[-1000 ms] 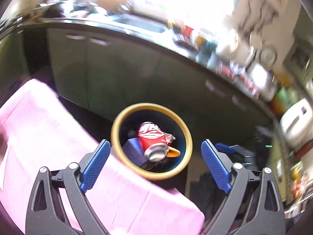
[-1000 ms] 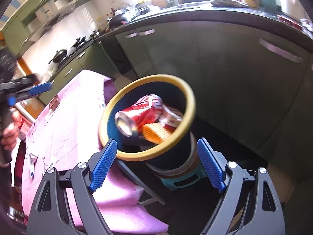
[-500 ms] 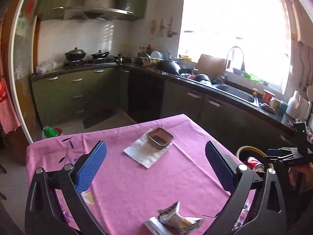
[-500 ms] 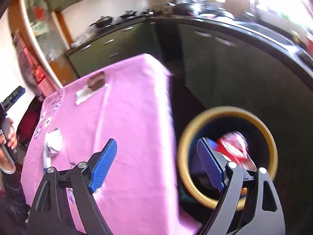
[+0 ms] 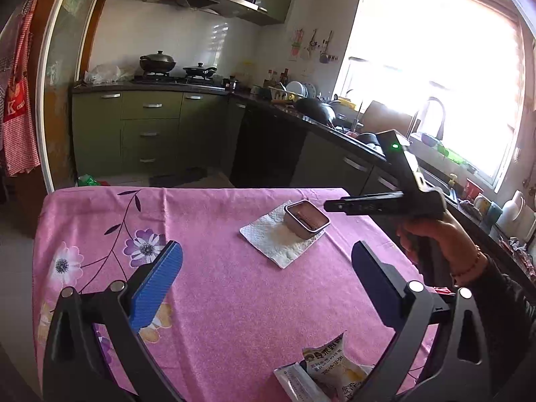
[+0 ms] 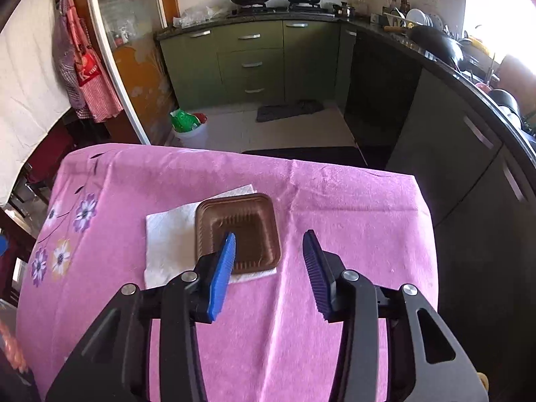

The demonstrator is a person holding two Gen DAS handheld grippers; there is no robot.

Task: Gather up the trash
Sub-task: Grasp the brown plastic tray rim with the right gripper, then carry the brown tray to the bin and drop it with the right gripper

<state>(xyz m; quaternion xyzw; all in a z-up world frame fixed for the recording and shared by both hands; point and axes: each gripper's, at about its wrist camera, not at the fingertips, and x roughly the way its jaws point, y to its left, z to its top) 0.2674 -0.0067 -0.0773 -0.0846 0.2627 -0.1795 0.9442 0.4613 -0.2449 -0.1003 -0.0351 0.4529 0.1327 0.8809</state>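
A: Where is the trash lying on the pink flowered tablecloth (image 5: pixel 217 268)?

B: A small brown plastic tray (image 6: pixel 238 232) is sitting on a white paper napkin (image 6: pixel 167 234) towards the twelve o'clock end of the tabletop in the left wrist view. Two snack wrappers (image 5: pixel 330 368) are lying near the six o'clock edge, touching each other, just beside the left gripper's (image 5: pixel 264 288) right-hand finger.

A: What is the right gripper (image 6: pixel 269 251) doing?

B: It is hanging over the tray, pointing steeply down. Its fingers have just been closing and are standing part-way apart. The left-hand blue pad (image 6: pixel 222 276) is showing over the tray's inside at about seven o'clock, and the tray's right-hand rim is lying between the two pads. Whether either pad is touching the tray cannot be told; nothing is being clamped.

A: And the left one?

B: Its fingers are standing wide apart with nothing between them, above the bare cloth. In its view the person's right hand (image 5: pixel 432 241) is gripping the handle of the right gripper at about three o'clock, with the black tool reaching over the tray.

A: Anything beyond the tabletop?

B: Green kitchen cabinets (image 6: pixel 251 57) are running along the wall at twelve o'clock, with two black woks (image 5: pixel 157 61) on the stove.
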